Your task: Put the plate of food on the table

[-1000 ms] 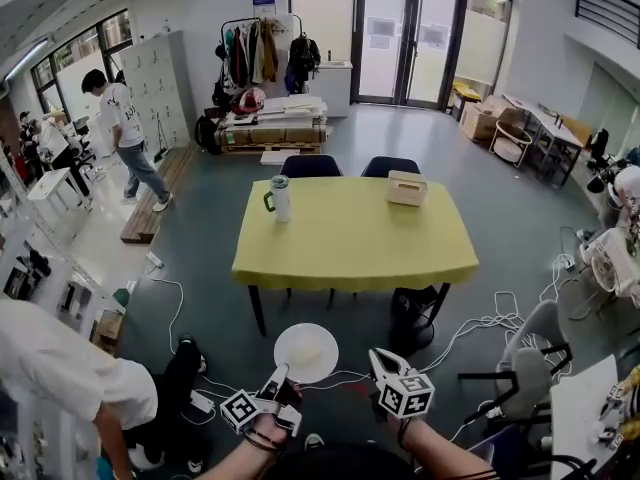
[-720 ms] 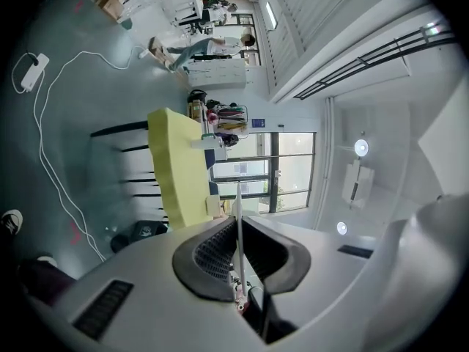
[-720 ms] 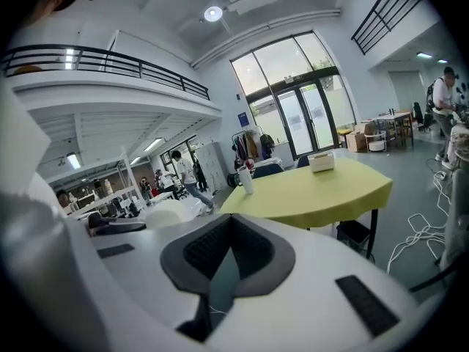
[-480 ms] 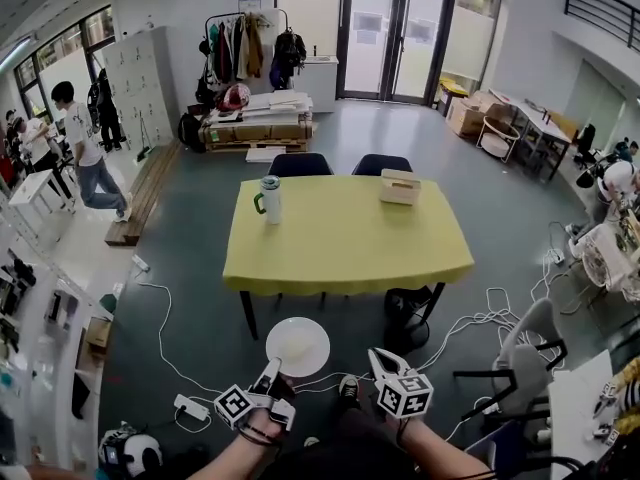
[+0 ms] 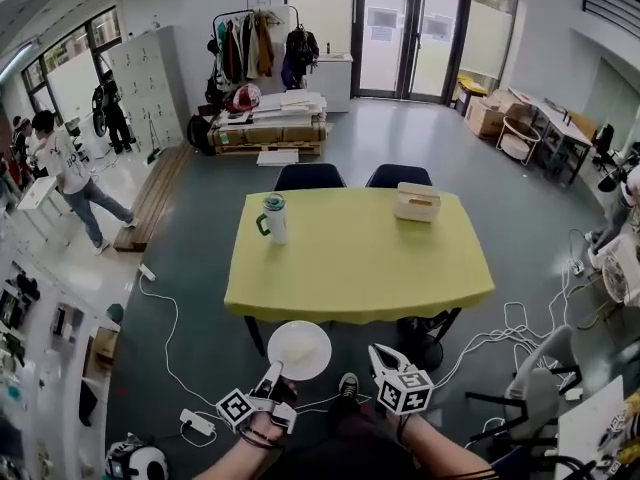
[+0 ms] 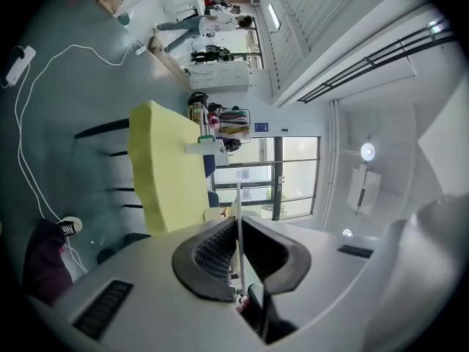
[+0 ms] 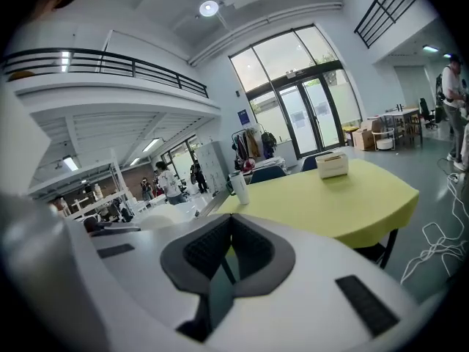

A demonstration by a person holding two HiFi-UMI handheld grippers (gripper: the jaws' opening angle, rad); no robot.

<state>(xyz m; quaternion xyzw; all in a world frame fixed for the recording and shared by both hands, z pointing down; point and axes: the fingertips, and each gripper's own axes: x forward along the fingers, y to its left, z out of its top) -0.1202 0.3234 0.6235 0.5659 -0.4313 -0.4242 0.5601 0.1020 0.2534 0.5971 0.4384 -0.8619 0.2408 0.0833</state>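
In the head view a white plate (image 5: 299, 350) with a pale heap of food hangs over the floor, just short of the near edge of the yellow table (image 5: 360, 258). My left gripper (image 5: 272, 376) is shut on the plate's near rim. In the left gripper view the rim shows edge-on as a thin white line (image 6: 238, 204) between the closed pads of that gripper (image 6: 238, 229). My right gripper (image 5: 385, 361) is beside the plate, shut and empty; in the right gripper view its own jaws (image 7: 230, 222) meet with nothing in them and face the table (image 7: 330, 196).
On the table stand a white tumbler with a green handle (image 5: 275, 218) and a beige tissue box (image 5: 417, 202). Two dark chairs (image 5: 308, 176) are tucked in behind. Cables (image 5: 500, 328) and a power strip (image 5: 196, 424) lie on the floor. A person (image 5: 65, 168) walks at the far left.
The table has drawn closer to me and the plate now sits nearer its front edge. Both grippers keep the same pose. The person at the left has walked on.
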